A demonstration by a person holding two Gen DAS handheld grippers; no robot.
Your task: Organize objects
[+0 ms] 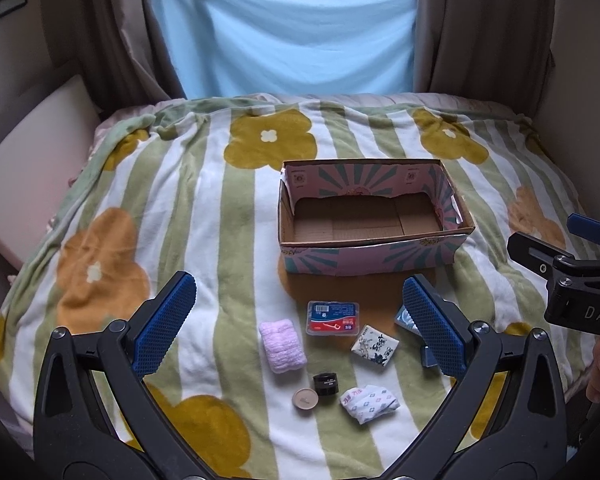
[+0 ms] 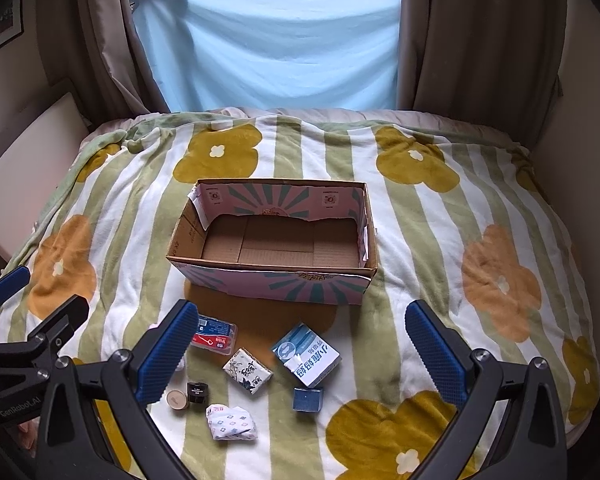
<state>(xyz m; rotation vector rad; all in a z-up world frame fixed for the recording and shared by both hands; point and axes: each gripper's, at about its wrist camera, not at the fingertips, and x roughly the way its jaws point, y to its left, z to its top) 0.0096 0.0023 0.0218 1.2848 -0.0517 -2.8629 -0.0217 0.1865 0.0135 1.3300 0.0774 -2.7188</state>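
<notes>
An open, empty cardboard box (image 1: 374, 240) (image 2: 272, 276) stands on the bed. In front of it lie several small items: a pink folded cloth (image 1: 282, 345), a red and blue floss-pick case (image 1: 333, 318) (image 2: 216, 336), a floral tissue pack (image 1: 375, 345) (image 2: 247, 370), a black cap (image 1: 325, 385) (image 2: 198, 392), a round beige lid (image 1: 305, 399) (image 2: 177, 399), a white patterned packet (image 1: 370, 404) (image 2: 231, 422), a blue and white carton (image 2: 307, 358) and a small blue box (image 2: 308, 399). My left gripper (image 1: 300, 320) is open above them. My right gripper (image 2: 302, 348) is open too.
The bed carries a green-striped blanket with yellow flowers (image 1: 180, 208) (image 2: 440, 240). A light blue sheet (image 1: 284, 28) hangs over the window between brown curtains (image 2: 480, 32). A cream headboard panel (image 1: 32, 152) stands at the left. The right gripper's body (image 1: 572, 280) shows at the right edge.
</notes>
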